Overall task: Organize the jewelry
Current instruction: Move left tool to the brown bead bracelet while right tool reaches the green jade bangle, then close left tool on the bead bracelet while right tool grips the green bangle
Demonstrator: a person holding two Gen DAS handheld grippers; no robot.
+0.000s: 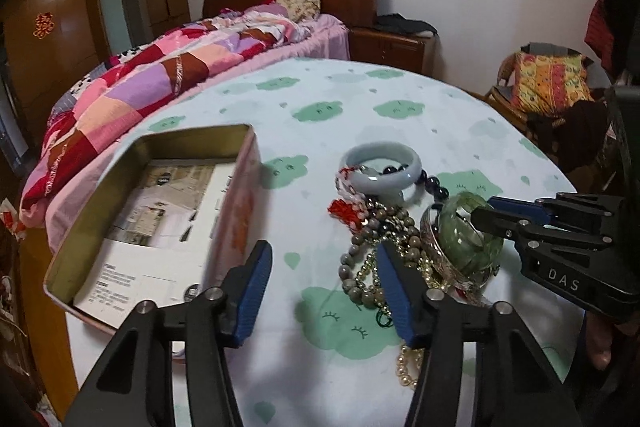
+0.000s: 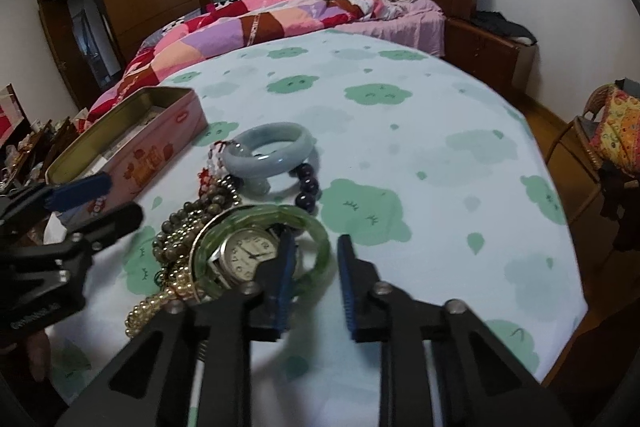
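1. On the left of the cloud-print cloth [image 1: 400,131], an open tin [image 1: 148,215] lined with paper is seen.
2. Beside it, the left gripper [image 1: 320,267] is held apart over bare cloth, its right finger touching the beads [image 1: 360,259].
3. Mid-table, a pale bangle [image 1: 382,171] lies on the jewelry heap.
4. At right, the right gripper [image 2: 316,267] straddles the green bangle [image 2: 316,247] rim; a clamp cannot be told.
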